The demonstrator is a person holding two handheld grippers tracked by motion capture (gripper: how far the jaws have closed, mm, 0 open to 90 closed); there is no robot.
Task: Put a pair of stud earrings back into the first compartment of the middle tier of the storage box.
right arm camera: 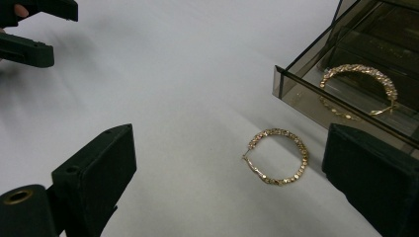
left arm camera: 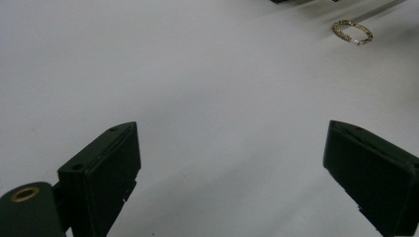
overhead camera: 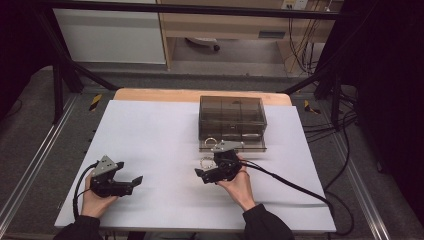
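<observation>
A gold hoop earring [right arm camera: 277,156] lies flat on the white sheet, just ahead of my right gripper [right arm camera: 230,140] and slightly to the right between its open jaws. From above, that earring [overhead camera: 205,162] sits beside the right gripper [overhead camera: 201,174]. A second hoop earring [right arm camera: 359,84] rests inside the pulled-out drawer [right arm camera: 296,84] of a smoked clear box [overhead camera: 232,112]. My left gripper [overhead camera: 133,183] rests at the near left, open and holding nothing. In the left gripper view, the jaws of the left gripper [left arm camera: 232,133] stand wide apart, with the loose earring [left arm camera: 352,31] far off.
A white sheet [overhead camera: 160,135] covers the wooden table. The open drawer [overhead camera: 250,146] juts toward me from the box front. A black cable [overhead camera: 290,185] trails right from the right gripper. The left gripper [right arm camera: 29,29] appears at the top left of the right gripper view.
</observation>
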